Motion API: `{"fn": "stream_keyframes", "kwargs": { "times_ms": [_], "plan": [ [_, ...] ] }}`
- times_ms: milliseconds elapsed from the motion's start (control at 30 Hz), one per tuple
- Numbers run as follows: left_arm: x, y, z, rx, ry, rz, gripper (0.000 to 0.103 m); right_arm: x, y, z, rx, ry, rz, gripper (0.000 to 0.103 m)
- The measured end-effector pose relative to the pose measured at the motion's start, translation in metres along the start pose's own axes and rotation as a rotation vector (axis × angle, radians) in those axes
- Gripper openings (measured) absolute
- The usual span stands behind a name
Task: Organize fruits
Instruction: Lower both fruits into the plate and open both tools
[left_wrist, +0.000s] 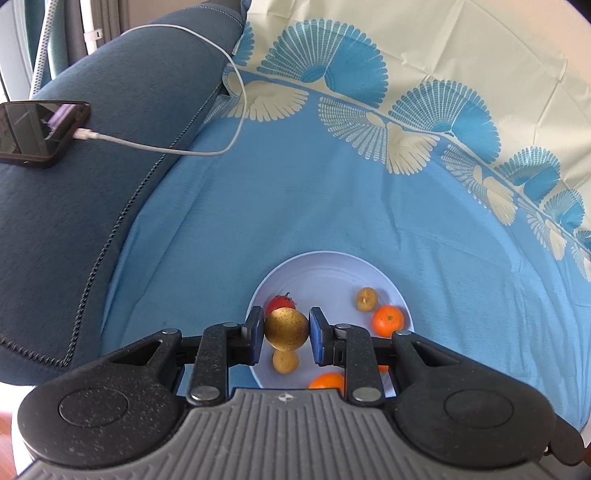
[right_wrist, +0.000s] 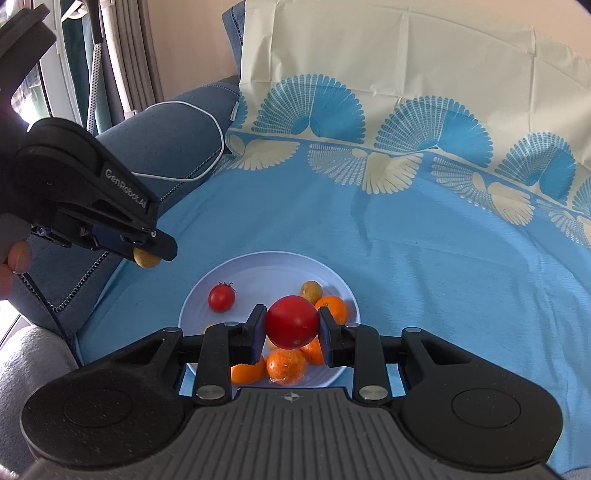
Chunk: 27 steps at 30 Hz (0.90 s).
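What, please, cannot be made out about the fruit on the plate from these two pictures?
- Left wrist view: the near orange is half hidden by the left gripper body.
- Right wrist view: the oranges behind the held tomato overlap; their count is unclear.
- Right wrist view: the plate near rim is covered.

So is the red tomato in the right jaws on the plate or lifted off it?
Lifted. The right gripper pinches the big red tomato between both pads, above the oranges lying on the white plate.
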<state>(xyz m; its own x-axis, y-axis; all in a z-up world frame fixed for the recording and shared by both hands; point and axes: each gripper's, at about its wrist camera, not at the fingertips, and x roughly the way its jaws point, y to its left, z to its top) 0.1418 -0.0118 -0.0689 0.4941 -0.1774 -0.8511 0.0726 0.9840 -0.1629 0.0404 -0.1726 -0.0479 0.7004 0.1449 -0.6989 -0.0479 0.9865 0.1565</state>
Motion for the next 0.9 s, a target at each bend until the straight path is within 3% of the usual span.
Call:
{"fn": "stream_keyframes", "kwargs": {
  "times_ms": [667, 733, 800, 833, 900],
  "plan": [
    [0.07, -0.008, 0.016, 0.038, 0.068, 0.032, 0.029, 0.068, -0.004, 0.005, -0.028, 0.082, 0.014, 0.031],
    [0.071, -0.006, 0.017, 0.027, 0.058, 0.033, 0.041, 0.072, -0.003, 0.007, -0.036, 0.084, 0.019, 0.031],
    [0.066, -0.002, 0.019, 0.007, 0.027, 0.042, 0.092, 0.074, -0.002, 0.009, -0.041, 0.082, 0.028, 0.032],
    [0.061, -0.001, 0.02, 0.0, 0.009, 0.051, 0.099, 0.075, -0.001, 0.01, -0.04, 0.077, 0.038, 0.044],
    [0.047, 0.001, 0.018, 0.011, -0.026, 0.063, 0.103, 0.073, -0.001, 0.013, -0.04, 0.078, 0.061, 0.067]
  ]
}}
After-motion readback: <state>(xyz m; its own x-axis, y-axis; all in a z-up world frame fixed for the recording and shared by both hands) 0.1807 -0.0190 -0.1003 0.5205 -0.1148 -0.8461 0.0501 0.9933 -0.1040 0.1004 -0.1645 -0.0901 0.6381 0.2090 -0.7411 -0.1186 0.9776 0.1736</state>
